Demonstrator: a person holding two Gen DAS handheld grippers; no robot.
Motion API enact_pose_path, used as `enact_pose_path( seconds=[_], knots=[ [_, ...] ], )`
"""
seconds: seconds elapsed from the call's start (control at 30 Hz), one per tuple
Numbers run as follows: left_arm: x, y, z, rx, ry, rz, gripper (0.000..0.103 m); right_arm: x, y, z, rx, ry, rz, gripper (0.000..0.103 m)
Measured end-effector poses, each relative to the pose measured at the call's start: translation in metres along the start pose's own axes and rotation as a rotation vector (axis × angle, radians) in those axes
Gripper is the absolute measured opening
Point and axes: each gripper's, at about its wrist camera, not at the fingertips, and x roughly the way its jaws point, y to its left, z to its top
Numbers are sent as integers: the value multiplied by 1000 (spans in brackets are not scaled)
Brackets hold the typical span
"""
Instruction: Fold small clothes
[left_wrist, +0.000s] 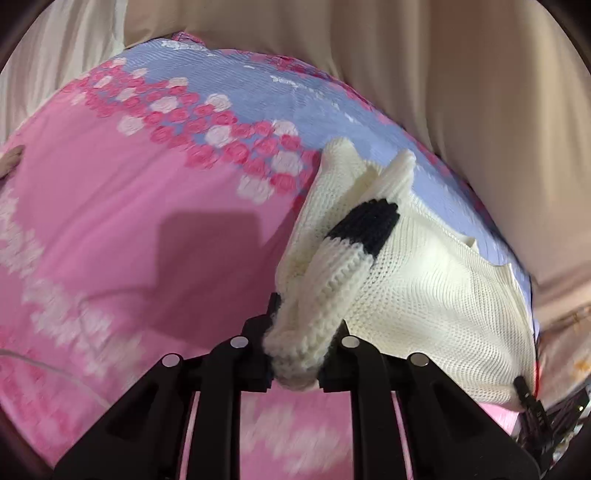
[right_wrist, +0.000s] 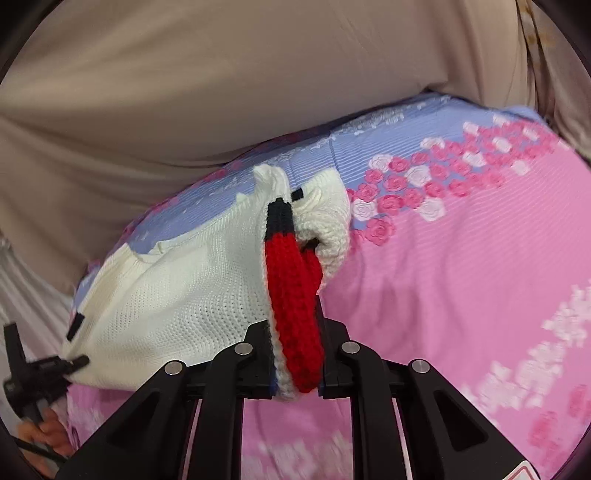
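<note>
I have the cream knit sweater (left_wrist: 424, 295) pinched by both tongs: left gripper (left_wrist: 295, 354) clamps a cream ribbed edge, right gripper (right_wrist: 297, 354) the red-striped edge. It hangs stretched over the floral bedspread (left_wrist: 129, 221), toward twelve o'clock; I judge folding barely begun.

Bedroom in home. Work surface is bed: soft, rumpled bedspread (left_wrist: 122, 229) in pink with band of printed pink and white roses and lilac-blue section toward far edge. Beige cloth (left_wrist: 461, 74) hangs in loose folds behind bed, like curtain or draped sheet. Same bedding and drape in right wrist view.
</note>
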Motion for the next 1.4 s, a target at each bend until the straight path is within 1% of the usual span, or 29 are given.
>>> enact_pose_path(
  seconds=[0.07,0.13,0.23,0.3,0.33,0.37,0.4,0.43,0.47,0.5,0.53,0.57,0.6,0.63,0.7,0.77,0.87,0.9,0.93,0.97,1.0,1.07,1.1,1.13,1.17,1.27,1.33,1.37,1.4],
  knots=[
    [-18,12,-20,8,38,4,15,-27,-7,-20,-36,30,-15,13],
    [-36,31,-52,10,98,20,15,-49,-15,-52,-67,86,-34,13],
    [-57,54,-108,39,178,82,15,-76,-43,-111,-80,210,-53,13],
    [-60,67,-147,45,245,110,18,-85,-55,-149,-103,285,-84,15],
    [-58,71,-161,47,276,119,22,-85,-62,-169,-120,324,-117,17],
    [-57,73,-167,42,292,128,22,-85,-66,-181,-129,351,-154,17],
    [-61,71,-170,34,289,145,22,-87,-68,-187,-134,359,-203,17],
    [-67,66,-166,43,266,150,22,-101,-66,-186,-144,314,-238,18],
    [-76,58,-159,68,220,154,30,-114,-65,-181,-144,258,-239,21],
    [-90,44,-150,111,139,163,39,-132,-61,-172,-143,171,-238,27],
    [-101,31,-141,148,58,174,60,-141,-58,-165,-148,117,-235,46],
    [-106,19,-132,179,-15,175,73,-146,-53,-157,-163,68,-231,58],
    [-105,11,-125,201,-53,169,75,-144,-48,-148,-187,43,-228,59],
    [-98,1,-116,221,-72,168,76,-133,-43,-139,-209,42,-224,59],
    [-71,-14,-97,236,-76,149,77,-102,-34,-124,-221,52,-198,59],
    [-49,-16,-93,228,-67,164,77,-70,-27,-115,-228,64,-190,58],
    [-13,-14,-85,208,-43,214,76,-30,-20,-107,-215,92,-187,58],
    [-3,-14,-84,195,-33,223,74,-16,-18,-104,-214,111,-190,57],
    [4,-12,-82,187,-18,228,67,-8,-16,-102,-221,121,-194,55],
    [9,-10,-81,182,-7,231,58,-4,-12,-103,-225,130,-195,51],
    [14,-7,-81,178,9,229,53,2,-10,-103,-227,144,-198,45],
    [20,-3,-81,162,37,220,32,7,-8,-103,-226,156,-210,12],
    [21,-2,-80,158,37,216,29,5,-9,-102,-215,151,-203,8],
    [20,-1,-79,161,33,211,23,2,-9,-100,-202,139,-192,8],
    [18,-2,-79,165,33,203,21,-2,-9,-97,-196,121,-187,7],
    [10,-2,-75,152,26,171,18,-26,-10,-86,-184,37,-190,6],
    [8,-1,-73,144,28,156,18,-43,-20,-79,-149,-15,-198,6],
    [10,-2,-73,152,31,161,18,-42,-27,-78,-140,-14,-208,6],
    [14,-3,-73,161,34,170,18,-36,-34,-78,-135,7,-224,6]
  ],
)
